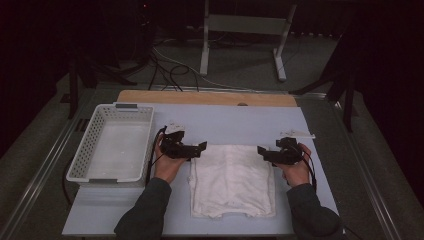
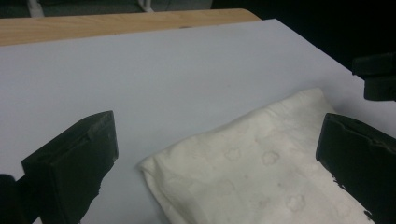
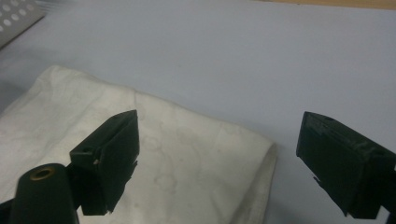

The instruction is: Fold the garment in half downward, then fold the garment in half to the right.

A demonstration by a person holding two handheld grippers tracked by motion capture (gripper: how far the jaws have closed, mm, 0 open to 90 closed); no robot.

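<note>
Folded white cloth (image 1: 232,180) lies flat on the tabletop (image 1: 225,125), right of the basket (image 1: 112,145). Left hand-held gripper (image 1: 201,146) at its far-left corner, right hand-held gripper (image 1: 261,150) at its far-right corner; both jaws wide apart, holding nothing.

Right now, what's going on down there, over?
Both grippers, left and right, open, empty. Folded white cloth flat between them, far corners framed. Basket off left; nothing blocking.

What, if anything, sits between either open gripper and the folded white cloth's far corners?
Nothing visible. The left gripper and right gripper flank the cloth at its far corners, jaws wide apart, with bare mat around them.
</note>
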